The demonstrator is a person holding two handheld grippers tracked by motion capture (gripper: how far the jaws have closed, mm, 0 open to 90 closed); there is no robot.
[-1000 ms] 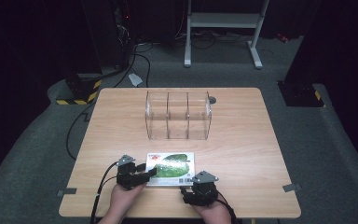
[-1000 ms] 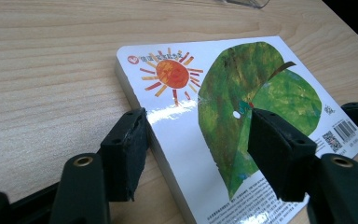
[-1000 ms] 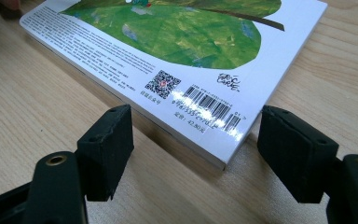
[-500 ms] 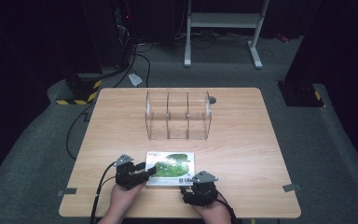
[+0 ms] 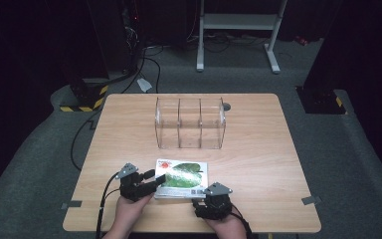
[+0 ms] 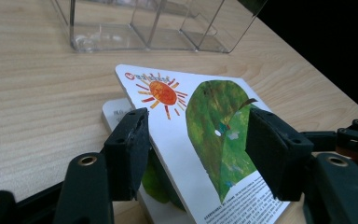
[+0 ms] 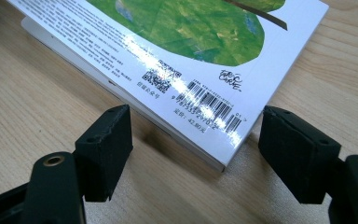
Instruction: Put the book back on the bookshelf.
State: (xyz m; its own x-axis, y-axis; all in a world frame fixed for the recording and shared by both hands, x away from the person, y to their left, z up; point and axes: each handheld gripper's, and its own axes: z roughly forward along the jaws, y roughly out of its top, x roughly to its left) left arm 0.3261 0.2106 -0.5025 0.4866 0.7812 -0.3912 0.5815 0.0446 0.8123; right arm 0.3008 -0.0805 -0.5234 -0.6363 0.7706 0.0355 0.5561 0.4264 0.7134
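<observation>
Book (image 5: 181, 178) lies on the table (image 5: 258, 164) near the person's edge, in front of the clear box (image 5: 190, 123). The left gripper (image 6: 196, 140) has its jaws astride the lifted back cover; they have just been closing, the pads not yet pressing it. The right gripper (image 7: 193, 144) stands apart just before the book's corner, holding nothing.

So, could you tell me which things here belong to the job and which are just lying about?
In the job:
- picture book
- left gripper, jaws around the lifted cover
- right gripper, open at the book's corner

Lying about:
- clear three-part organizer
- small grey disc
</observation>
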